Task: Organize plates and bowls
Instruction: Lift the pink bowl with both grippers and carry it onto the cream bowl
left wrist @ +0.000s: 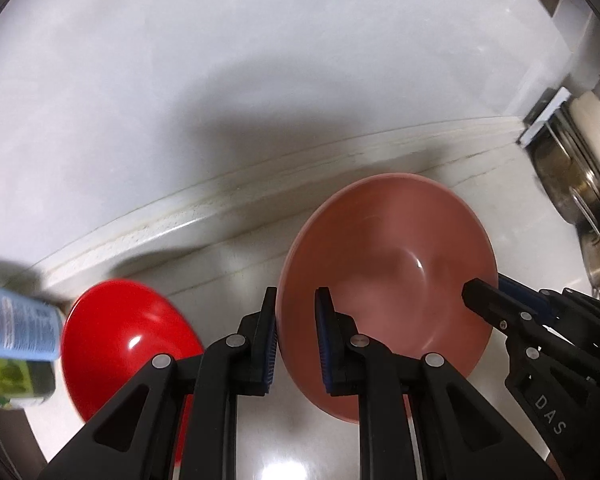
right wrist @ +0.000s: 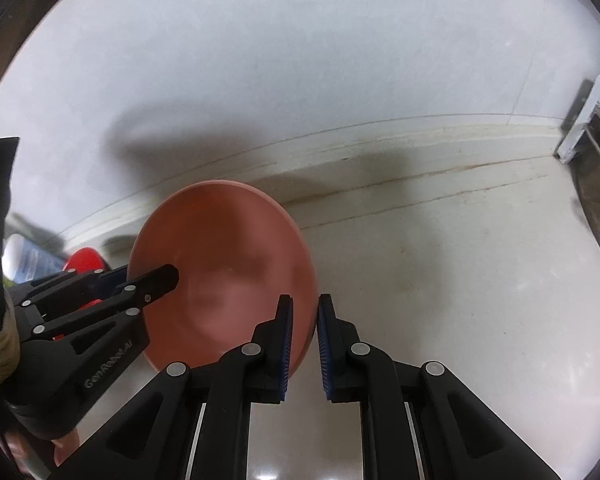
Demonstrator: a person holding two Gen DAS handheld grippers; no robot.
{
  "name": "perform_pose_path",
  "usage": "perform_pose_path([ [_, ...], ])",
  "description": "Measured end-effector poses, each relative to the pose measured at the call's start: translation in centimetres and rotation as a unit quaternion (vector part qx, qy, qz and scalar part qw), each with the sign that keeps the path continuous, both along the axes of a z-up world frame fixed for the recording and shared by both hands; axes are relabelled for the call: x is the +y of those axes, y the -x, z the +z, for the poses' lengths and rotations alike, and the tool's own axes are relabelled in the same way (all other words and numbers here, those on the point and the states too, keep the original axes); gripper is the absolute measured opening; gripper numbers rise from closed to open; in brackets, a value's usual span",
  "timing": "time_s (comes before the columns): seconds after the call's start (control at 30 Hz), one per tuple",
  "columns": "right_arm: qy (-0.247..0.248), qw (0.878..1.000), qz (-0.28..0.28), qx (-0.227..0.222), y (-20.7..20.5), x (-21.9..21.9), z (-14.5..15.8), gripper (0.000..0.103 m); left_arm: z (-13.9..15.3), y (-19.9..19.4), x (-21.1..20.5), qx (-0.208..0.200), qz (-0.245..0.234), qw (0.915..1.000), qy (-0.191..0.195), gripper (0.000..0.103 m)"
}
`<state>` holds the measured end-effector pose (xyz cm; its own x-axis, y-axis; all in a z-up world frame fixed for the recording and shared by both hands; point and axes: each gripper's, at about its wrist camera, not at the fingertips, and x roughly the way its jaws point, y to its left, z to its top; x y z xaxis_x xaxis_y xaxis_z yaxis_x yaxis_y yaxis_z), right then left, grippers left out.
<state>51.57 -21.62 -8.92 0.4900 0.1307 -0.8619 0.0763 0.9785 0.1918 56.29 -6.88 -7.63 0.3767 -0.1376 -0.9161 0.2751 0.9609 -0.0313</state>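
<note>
Your fingers are closed on both sides: left gripper (left wrist: 296, 340) pinches the near-left rim of the pink bowl (left wrist: 392, 256), one pad outside the wall, one inside. Right gripper (right wrist: 303, 344) clamps the opposite rim of the same pink bowl (right wrist: 228, 264), rim sandwiched between its blue pads (right wrist: 286, 344).

From the left wrist view you see the right gripper (left wrist: 496, 300) coming in from the right, biting the bowl's right edge. From the right wrist view the left gripper (right wrist: 140, 284) reaches in from the left.

Bowl sits tilted over the pale counter (right wrist: 440, 264), near the back wall (right wrist: 300, 60); whether it touches the counter, cannot tell.

Red bowl (left wrist: 128, 336) lies on the counter just left of the pink one, apart from it. A blue-labelled tube (left wrist: 16, 324) is at the left edge. Steel pots (left wrist: 580, 184) are at the far right.
</note>
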Motion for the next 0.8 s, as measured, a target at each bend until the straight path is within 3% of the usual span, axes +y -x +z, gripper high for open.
perform_pose_path([
  [0.43,0.005,1.0,-0.015,-0.023,7.7,-1.4,4.2,0.014,5.3,8.8,-0.5,-0.014,-0.038,0.9988,0.029,0.019],
  [0.8,0.014,0.998,-0.048,-0.039,15.8,-3.4,6.3,0.014,7.6,15.9,-3.3,-0.019,-0.075,0.9962,0.04,0.02],
])
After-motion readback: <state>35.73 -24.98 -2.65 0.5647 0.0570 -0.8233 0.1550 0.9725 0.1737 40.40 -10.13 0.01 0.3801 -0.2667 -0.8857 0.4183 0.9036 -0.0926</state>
